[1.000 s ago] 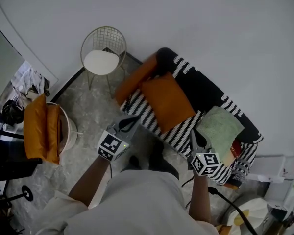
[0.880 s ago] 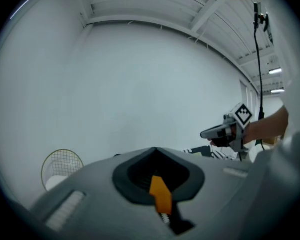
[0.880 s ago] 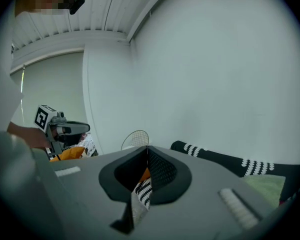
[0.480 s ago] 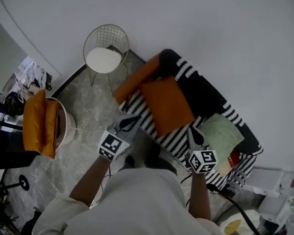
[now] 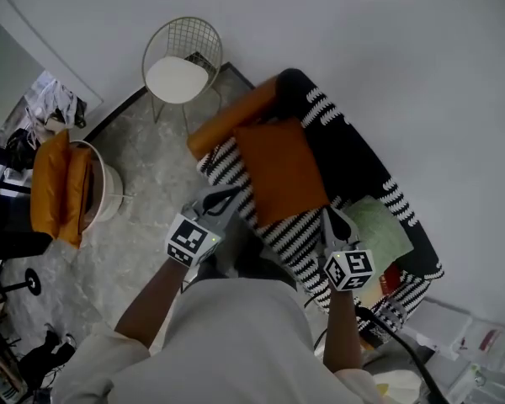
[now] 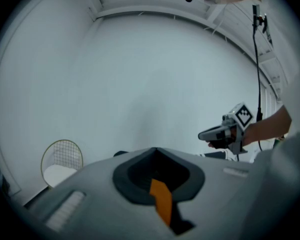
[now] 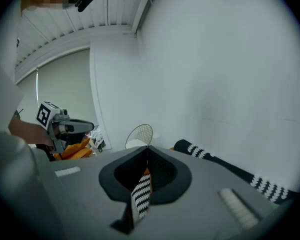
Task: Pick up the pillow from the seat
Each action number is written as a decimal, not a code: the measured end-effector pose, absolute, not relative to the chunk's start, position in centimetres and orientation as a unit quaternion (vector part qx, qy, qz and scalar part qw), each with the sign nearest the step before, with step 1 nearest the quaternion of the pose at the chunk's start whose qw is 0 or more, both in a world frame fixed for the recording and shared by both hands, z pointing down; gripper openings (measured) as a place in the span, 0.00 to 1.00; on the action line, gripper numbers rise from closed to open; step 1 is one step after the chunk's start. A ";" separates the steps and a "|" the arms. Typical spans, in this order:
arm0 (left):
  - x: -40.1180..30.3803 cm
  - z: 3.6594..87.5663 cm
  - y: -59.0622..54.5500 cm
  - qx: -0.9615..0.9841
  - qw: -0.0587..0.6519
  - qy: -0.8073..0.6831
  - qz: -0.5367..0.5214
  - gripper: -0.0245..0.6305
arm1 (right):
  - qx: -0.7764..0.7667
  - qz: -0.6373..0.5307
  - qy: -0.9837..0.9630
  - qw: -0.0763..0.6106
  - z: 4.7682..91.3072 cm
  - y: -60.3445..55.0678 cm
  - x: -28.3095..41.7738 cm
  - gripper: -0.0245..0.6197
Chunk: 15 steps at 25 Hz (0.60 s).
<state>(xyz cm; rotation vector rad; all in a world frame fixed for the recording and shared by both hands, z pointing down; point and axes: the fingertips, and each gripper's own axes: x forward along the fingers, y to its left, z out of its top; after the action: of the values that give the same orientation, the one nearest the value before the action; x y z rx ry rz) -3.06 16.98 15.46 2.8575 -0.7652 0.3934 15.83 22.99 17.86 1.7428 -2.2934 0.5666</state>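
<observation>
Fingers: left gripper (image 5: 227,199) and right gripper (image 5: 330,217) both clenched, empty.
Approach: open them first, then pinch the orange pillow's (image 5: 279,171) near edge.

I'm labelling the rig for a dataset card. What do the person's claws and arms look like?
The left claw and right claw are grey, tapered handheld tools, each carrying a cube with black-and-white square markers. A black cable trails from the right one. The person wears a white short-sleeved shirt.
</observation>
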 end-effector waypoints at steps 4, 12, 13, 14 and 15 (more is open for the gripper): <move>-0.9 17.4 16.5 0.948 0.084 -0.271 0.146 0.04 | 0.585 0.199 -0.780 0.099 19.5 21.9 18.7 0.05; 1.8 18.9 15.6 0.939 0.100 -0.291 0.153 0.04 | 0.565 0.217 -0.790 0.097 21.7 20.6 21.5 0.05; 2.0 19.1 15.5 0.939 0.101 -0.292 0.154 0.04 | 0.562 0.219 -0.792 0.100 22.1 20.5 21.6 0.05; 2.1 19.3 15.3 0.938 0.102 -0.294 0.155 0.04 | 0.560 0.220 -0.792 0.102 22.4 20.3 21.7 0.05; 2.3 19.6 15.2 0.937 0.104 -0.295 0.158 0.04 | 0.558 0.222 -0.793 0.104 22.8 20.2 22.0 0.05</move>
<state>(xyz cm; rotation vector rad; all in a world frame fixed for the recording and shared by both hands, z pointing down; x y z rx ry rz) 2.30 15.15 19.61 2.7624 -0.8706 0.4647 21.97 20.24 22.77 1.6465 -2.3375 0.6549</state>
